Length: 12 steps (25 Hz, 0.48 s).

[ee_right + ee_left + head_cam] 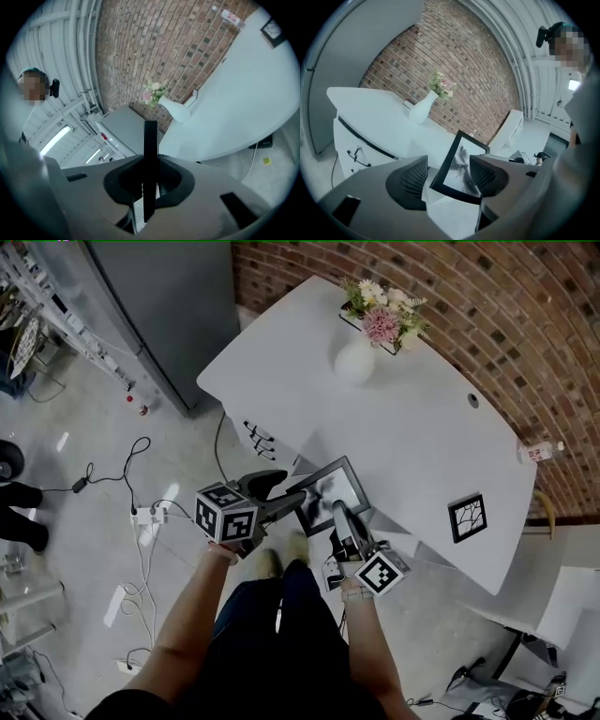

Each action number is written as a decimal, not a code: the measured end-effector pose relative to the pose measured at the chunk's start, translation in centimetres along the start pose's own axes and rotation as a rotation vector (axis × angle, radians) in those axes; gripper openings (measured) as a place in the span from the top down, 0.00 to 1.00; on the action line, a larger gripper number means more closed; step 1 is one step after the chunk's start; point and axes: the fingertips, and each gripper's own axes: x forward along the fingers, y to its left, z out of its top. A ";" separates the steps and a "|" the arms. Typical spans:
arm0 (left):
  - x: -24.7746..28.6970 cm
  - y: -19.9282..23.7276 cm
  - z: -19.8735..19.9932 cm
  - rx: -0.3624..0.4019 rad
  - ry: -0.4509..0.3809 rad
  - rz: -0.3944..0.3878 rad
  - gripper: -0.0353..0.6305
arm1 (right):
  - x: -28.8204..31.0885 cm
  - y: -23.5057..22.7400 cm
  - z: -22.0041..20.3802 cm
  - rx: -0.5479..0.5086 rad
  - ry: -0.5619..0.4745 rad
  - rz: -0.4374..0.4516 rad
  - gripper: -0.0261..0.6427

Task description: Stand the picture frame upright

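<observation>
White vase (354, 362) holds flowers (383, 321) — right fingers (180, 180) clenched on picture frame (331, 491), left fingers (410, 180) released.

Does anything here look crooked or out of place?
Yes: the picture frame is tilted at the table's near edge, not standing, pinched by its edge in the right tool; the left tool gapes open around it.

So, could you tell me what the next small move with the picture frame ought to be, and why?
Probably draw the left tool back, clear of the picture frame. Its jaws stand open around the frame, seemingly without pressing it, while the right tool is clamped on the frame's edge, holding it tilted at the near edge of the table.
</observation>
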 end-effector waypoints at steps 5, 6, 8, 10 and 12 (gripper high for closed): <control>-0.4 -1.6 1.6 0.052 0.014 -0.095 0.51 | 0.1 2.8 0.2 -0.104 0.071 0.066 0.89; -0.5 -2.1 1.9 0.049 0.016 -0.124 0.51 | 0.0 3.2 0.2 -0.117 0.081 0.077 0.89; -0.5 -2.9 2.4 0.049 0.022 -0.172 0.51 | 0.0 3.9 0.1 -0.141 0.103 0.108 0.89; -0.5 -3.4 2.6 0.072 0.045 -0.204 0.51 | 0.1 4.7 -0.1 -0.166 0.129 0.146 0.89; -0.5 -3.9 2.7 0.099 0.079 -0.237 0.51 | 0.2 5.4 -0.2 -0.197 0.161 0.179 0.89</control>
